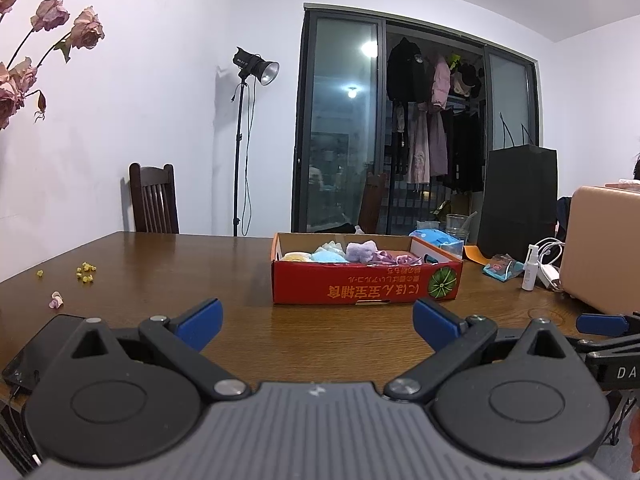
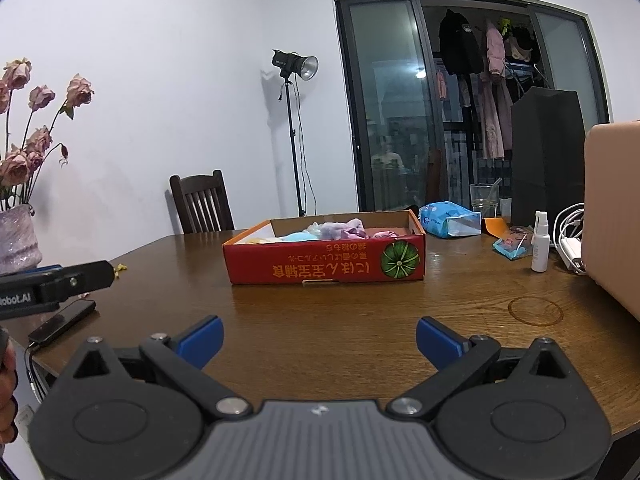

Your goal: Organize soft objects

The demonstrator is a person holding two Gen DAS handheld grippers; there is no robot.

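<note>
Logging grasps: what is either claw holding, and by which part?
Nothing. The left claw and right claw are open and empty, short of the red box.

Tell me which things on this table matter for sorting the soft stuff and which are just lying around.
For the job:
red box
soft items piled inside the box
left gripper, jaws open
right gripper, jaws open

Lying about:
phone
spray bottle
blue tissue pack
glass
black paper bag
vase of dried roses
</note>
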